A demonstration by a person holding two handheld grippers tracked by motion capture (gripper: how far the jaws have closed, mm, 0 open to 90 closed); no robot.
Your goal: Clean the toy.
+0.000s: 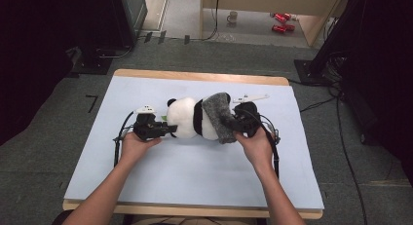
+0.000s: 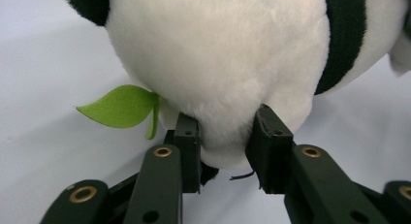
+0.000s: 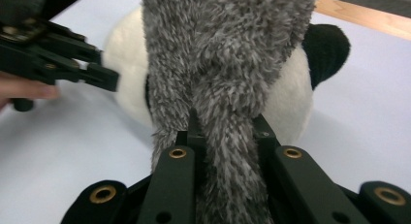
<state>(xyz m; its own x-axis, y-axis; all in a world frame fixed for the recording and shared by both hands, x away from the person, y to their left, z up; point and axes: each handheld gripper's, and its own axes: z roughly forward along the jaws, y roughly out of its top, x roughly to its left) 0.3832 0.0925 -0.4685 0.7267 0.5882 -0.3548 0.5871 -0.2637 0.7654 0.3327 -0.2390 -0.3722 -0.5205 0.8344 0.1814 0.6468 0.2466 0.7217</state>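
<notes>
A black-and-white plush panda [image 1: 187, 119] lies on its side in the middle of the pale blue mat [image 1: 160, 176]. A grey fuzzy cloth [image 1: 219, 117] is draped over its lower body. My left gripper [image 1: 170, 130] pinches the panda's white head [image 2: 218, 64] between its jaws, beside a green felt leaf [image 2: 121, 106]. My right gripper [image 1: 233, 122] is shut on the grey cloth [image 3: 228, 88], which bunches between the jaws and hangs over the panda [image 3: 291, 103]. The left gripper [image 3: 104, 77] also appears at the left of the right gripper view.
A white flat tool [image 1: 251, 98] lies on the mat behind the panda. Cables trail from both grippers across the mat. On the floor beyond the table [image 1: 204, 77] stand a mug [image 1: 233, 16] and red cans [image 1: 281, 21].
</notes>
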